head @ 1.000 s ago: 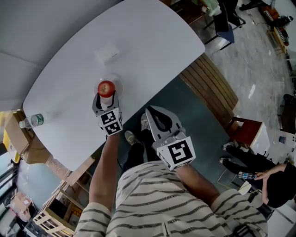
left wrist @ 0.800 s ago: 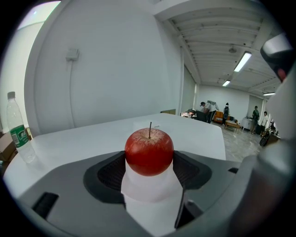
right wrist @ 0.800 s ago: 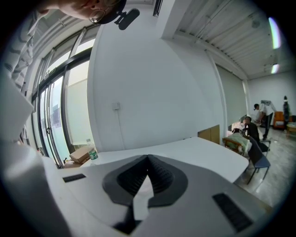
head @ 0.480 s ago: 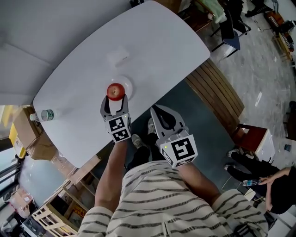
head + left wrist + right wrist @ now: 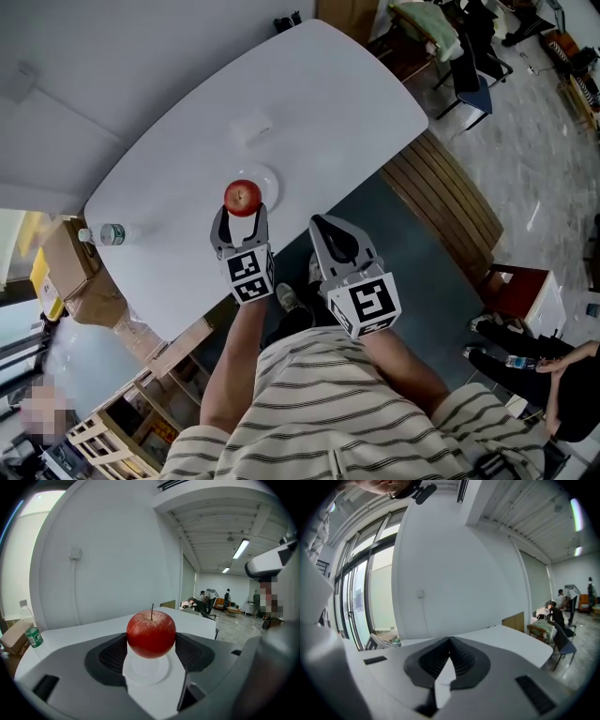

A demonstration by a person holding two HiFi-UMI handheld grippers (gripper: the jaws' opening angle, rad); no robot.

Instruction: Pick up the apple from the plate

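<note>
At the far left of the head view, a clear water bottle (image 5: 105,234) stands near the corner of the white counter (image 5: 328,94). Its green label is too small to read in either view that shows it.

The left hand-held gripper (image 5: 242,214) reaches in over the counter's near edge. Its jaws are apart only by the width of the red apple (image 5: 243,196), and the left gripper view shows a pad pressed against each side of it. The white plate (image 5: 265,178) lies just past the apple from above, and directly below it from the gripper's own camera (whether the fruit is clear of the plate I cannot tell). Only that camera shows the upright stem; only the head view shows a small white object (image 5: 251,127) farther along the counter.

The right hand-held gripper (image 5: 323,228) hangs off the counter's edge over the floor, jaws closed together on nothing. The cubes bear square markers, no legible words. A slatted wooden bench (image 5: 441,197) sits at the right.
</note>
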